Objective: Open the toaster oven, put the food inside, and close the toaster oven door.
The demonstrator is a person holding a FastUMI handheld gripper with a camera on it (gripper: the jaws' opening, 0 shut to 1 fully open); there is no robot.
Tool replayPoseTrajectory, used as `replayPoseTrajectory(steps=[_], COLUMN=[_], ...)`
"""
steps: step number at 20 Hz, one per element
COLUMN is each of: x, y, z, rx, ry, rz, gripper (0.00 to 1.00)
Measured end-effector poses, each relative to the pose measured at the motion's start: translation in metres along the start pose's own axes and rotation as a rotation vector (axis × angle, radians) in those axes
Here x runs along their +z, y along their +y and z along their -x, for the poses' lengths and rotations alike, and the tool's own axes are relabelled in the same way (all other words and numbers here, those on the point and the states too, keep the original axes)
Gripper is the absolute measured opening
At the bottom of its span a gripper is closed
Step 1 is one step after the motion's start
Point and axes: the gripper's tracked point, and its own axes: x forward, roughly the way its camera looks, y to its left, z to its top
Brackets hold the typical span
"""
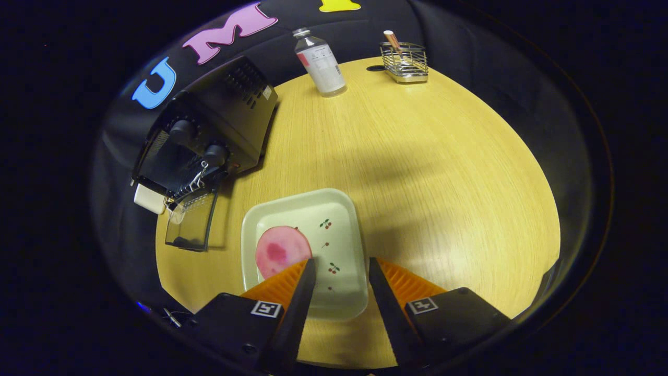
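1. Gripper view: the oven (209,130) sits left on the table (428,172), its door (192,222) already dropped open.
2. The food (282,250), a pink slice, lies on the plate (334,209) just ahead of the left finger.
3. The gripper (340,266) hangs above the plate, fingers apart, holding nothing.
4. Likely step: picking up food. Next: shift left to straddle the slice, then close.

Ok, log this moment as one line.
toaster oven: door down | pink food slice: on cherry-print plate | gripper: fingers open above plate, nothing held
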Motion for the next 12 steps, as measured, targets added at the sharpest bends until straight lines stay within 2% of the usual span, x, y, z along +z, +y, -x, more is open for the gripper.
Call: replayPoseTrajectory(steps=[3,4,6,7,8,12], x=[0.000,0.000,0.000,0.001,0.000,0.000], y=[-0.006,-0.011,-0.016,-0.020,-0.019,-0.018], z=[-0.002,-0.001,-0.002,-0.002,-0.002,-0.003], rx=[-0.028,-0.043,-0.073,-0.088,-0.093,-0.124], ry=[0.002,0.010,0.011,0.007,0.007,-0.003], rz=[0.012,0.004,-0.005,0.009,0.029,0.137], gripper=[0.67,0.52,0.32,0.27,0.17,0.18])
